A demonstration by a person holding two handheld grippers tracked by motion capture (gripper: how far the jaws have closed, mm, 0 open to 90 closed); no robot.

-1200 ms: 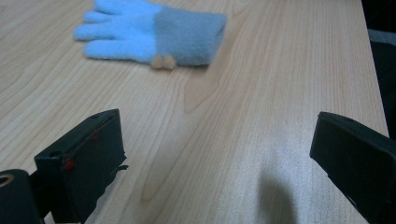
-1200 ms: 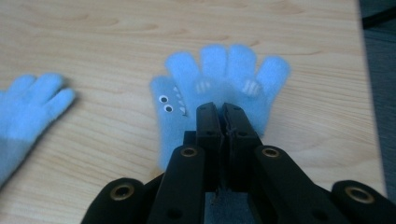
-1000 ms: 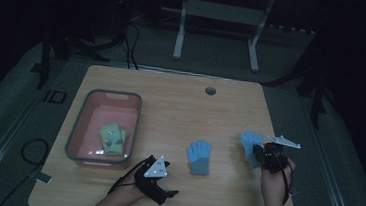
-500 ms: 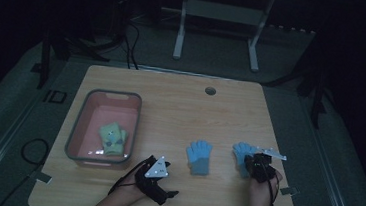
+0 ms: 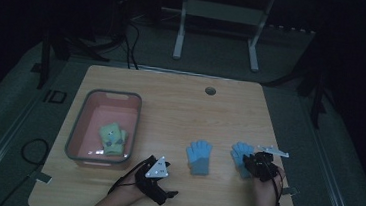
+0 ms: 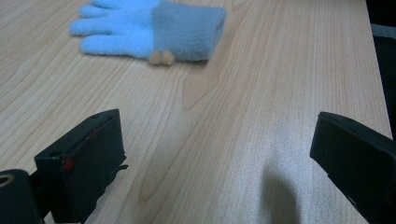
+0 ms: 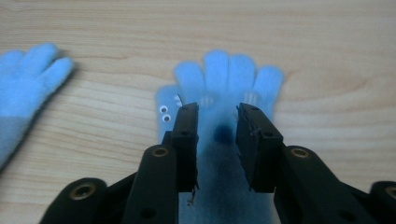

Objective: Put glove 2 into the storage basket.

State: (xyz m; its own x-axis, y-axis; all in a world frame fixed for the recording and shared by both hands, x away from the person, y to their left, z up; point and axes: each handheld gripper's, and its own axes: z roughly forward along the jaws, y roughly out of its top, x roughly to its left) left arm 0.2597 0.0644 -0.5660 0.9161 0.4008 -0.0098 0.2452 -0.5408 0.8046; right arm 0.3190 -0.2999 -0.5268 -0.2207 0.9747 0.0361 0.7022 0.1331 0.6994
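Two light blue gloves lie flat on the wooden table (image 5: 170, 107). My right gripper (image 5: 250, 161) (image 7: 217, 112) hovers low over the right glove (image 5: 239, 149) (image 7: 229, 74). Its jaws have just been opening and stand slightly apart, with the glove's palm showing in the gap, free of the pads. The other glove (image 5: 199, 155) (image 7: 23, 79) (image 6: 154, 28) lies to its left, fingers pointing away from me. My left gripper (image 5: 168, 193) (image 6: 215, 135) rests open near the front edge, with only bare wood between its wide jaws.
A pink bin (image 5: 76, 124) stands at the left with a green glove pair (image 5: 112, 139) inside. A small round hole (image 5: 210, 91) sits near the table's far edge. Beyond the table, a white stand's legs (image 5: 179, 37) rest on the dark floor.
My right gripper came down and slightly left with the blue glove, which now lies flat on the table. Its jaws have parted. The left gripper has not moved.
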